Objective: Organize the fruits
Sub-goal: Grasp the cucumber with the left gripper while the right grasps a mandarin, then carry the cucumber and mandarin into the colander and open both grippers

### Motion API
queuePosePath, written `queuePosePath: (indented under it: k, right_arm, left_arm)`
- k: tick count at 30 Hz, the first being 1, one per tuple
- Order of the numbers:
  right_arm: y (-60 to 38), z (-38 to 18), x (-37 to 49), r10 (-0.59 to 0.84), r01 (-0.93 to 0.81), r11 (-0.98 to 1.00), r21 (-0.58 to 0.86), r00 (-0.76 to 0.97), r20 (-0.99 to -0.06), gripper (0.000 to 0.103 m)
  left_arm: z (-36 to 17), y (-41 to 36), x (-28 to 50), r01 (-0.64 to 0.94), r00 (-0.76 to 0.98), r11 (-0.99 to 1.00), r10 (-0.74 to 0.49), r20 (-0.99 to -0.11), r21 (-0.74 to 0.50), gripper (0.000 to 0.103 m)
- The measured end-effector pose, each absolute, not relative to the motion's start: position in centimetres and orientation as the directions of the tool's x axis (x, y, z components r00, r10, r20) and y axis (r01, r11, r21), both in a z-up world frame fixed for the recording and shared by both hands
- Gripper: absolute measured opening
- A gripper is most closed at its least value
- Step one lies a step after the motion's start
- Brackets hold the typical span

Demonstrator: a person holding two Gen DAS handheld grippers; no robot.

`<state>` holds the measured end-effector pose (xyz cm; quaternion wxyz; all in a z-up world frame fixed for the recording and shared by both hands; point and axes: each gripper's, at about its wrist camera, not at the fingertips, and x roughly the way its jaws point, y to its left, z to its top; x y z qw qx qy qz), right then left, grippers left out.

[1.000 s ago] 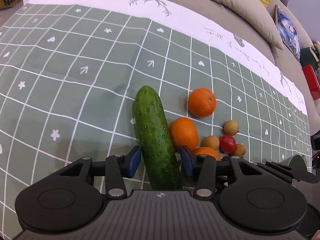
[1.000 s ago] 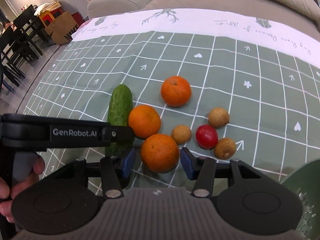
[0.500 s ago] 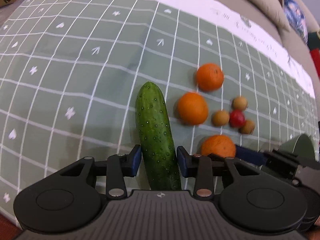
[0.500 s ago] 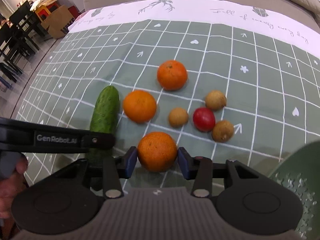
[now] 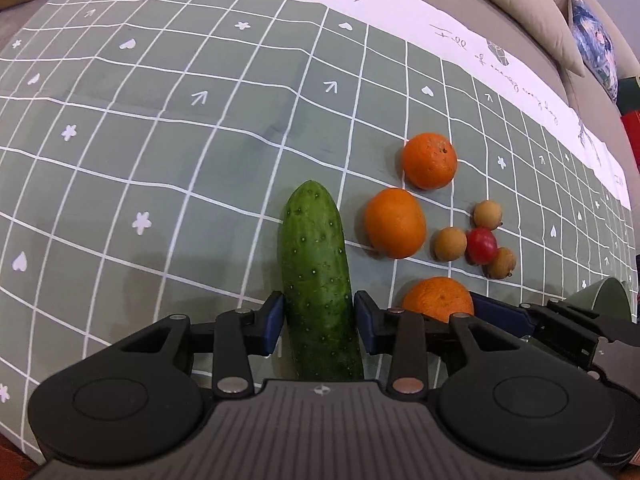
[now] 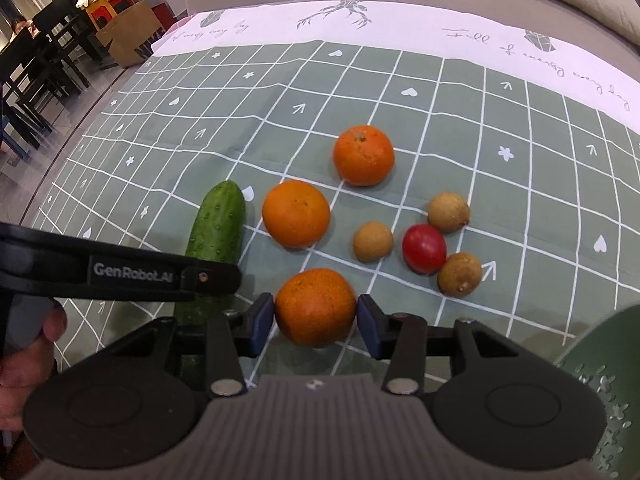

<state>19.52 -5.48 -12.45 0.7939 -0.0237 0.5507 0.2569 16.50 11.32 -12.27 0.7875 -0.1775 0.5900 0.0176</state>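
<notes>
Gripping the cucumber [image 5: 316, 268], left gripper [image 5: 319, 318] jaws clamped on its near end. Right gripper [image 6: 316, 320] jaws clamped on the nearest orange [image 6: 315, 306]. Two oranges, three longans, one red fruit [image 6: 424, 248] lie on the tabletop [image 6: 520, 160] beyond.

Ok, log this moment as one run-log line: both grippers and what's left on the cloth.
left gripper: shut on cucumber | right gripper: shut on orange | loose on tablecloth: two oranges, three longans, one red fruit

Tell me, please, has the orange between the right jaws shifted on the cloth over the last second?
Cannot tell. The orange sits about as far from the neighbouring orange as before; only the camera's framing clearly changes, and the jaws now touch its sides.
</notes>
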Motion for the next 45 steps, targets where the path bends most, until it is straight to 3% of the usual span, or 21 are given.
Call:
queuePosePath:
  k: [10, 22, 29, 45]
  right_arm:
    - [-5.6, -11.1, 18.5, 0.393, -0.457, 0.857, 0.239, 0.278, -0.876, 0.042]
    - [-8.3, -5.3, 15.0, 0.446, -0.501, 0.835, 0.226, 0.378, -0.811, 0.041]
    - [-12.4, -2.7, 12.8, 0.449, -0.478, 0.85, 0.222, 0.436, -0.78, 0.041]
    - [-23.4, -3.8, 11.1, 0.271, -0.375, 0.924, 0.08, 0.491, -0.828, 0.042]
  left_arm:
    - [-11.1, 10.9, 15.1, -0.235, 0.331, 0.936, -0.175, -0.927, -0.261, 0.04]
    - [-4.4, 8.1, 11.8, -0.137, 0.462, 0.95, -0.189, -0.867, -0.28, 0.04]
    - [-1.2, 4.5, 11.7, -0.044, 0.493, 0.947, -0.256, -0.832, -0.318, 0.04]
    - [-2.7, -4.9, 15.1, 0.025, 0.46, 0.879, -0.433, -0.775, -0.476, 0.04]
